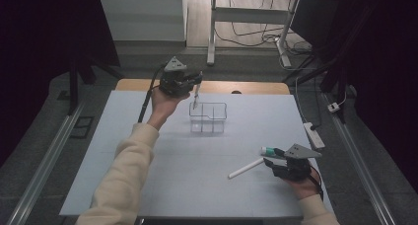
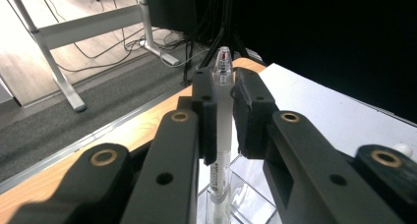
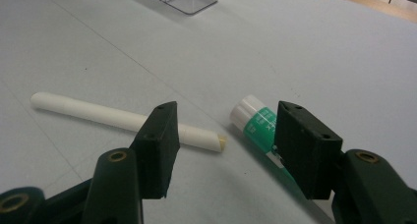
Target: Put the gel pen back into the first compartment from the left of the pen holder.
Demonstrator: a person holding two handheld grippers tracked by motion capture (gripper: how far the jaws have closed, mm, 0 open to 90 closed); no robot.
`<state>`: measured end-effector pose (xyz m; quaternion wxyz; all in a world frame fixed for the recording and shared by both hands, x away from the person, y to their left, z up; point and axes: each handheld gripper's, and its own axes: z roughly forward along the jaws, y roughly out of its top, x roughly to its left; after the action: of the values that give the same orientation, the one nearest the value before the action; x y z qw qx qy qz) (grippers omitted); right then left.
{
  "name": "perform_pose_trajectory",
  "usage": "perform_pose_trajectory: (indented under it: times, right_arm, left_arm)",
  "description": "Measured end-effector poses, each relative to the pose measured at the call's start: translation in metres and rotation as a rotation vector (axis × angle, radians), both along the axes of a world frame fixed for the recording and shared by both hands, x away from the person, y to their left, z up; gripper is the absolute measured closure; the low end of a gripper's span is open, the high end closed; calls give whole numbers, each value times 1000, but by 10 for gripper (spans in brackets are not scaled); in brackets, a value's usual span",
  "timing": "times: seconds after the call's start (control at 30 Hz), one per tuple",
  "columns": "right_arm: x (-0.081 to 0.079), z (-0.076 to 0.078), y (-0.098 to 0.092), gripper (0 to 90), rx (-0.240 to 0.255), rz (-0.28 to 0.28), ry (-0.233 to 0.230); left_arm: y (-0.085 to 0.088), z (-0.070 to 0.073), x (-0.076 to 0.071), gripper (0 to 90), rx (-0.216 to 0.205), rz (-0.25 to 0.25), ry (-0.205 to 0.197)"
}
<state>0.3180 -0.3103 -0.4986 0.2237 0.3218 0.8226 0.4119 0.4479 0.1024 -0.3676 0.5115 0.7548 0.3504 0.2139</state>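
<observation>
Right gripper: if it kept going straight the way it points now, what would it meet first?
Probably the bare table top. The right gripper stands open, with the white stick just left of its line and the green-labelled tube just right. The gap between them is narrow, so it might graze either.

The pen (image 2: 220,135) is clear with a red tip inside. The organizer (image 1: 208,117) is transparent. The marker (image 3: 123,120) is white, the glue stick (image 3: 258,125) green and white, the table mat (image 1: 197,175) pale blue.
</observation>
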Motion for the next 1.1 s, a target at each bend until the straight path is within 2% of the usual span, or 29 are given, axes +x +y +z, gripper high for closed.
perform_pose_trajectory:
  times: [0.2, 0.47, 0.63, 0.67, 0.73, 0.87, 1.1]
  right_arm:
    - [0, 0, -1, 419, -1, -3, 1]
    - [0, -1, -1, 419, -4, -2, 1]
    - [0, -1, 0, 418, -5, -2, 3]
    - [0, -1, 0, 418, -5, -1, 4]
    - [0, -1, 0, 418, -6, 0, 3]
    - [1, -2, 0, 418, -5, 1, 3]
    - [0, -1, 0, 418, -2, -2, 3]
  left_arm:
    - [-1, -7, 5, 801, 8, -5, 21]
    - [2, -10, 3, 800, 13, -13, 33]
    - [5, -19, 1, 791, 18, -16, 48]
    - [5, -21, 2, 776, 22, -30, 51]
    - [5, -22, 1, 584, 41, -33, 58]
    - [7, -21, -2, 498, 30, -48, 56]
    - [11, -19, -10, 458, 45, -63, 56]
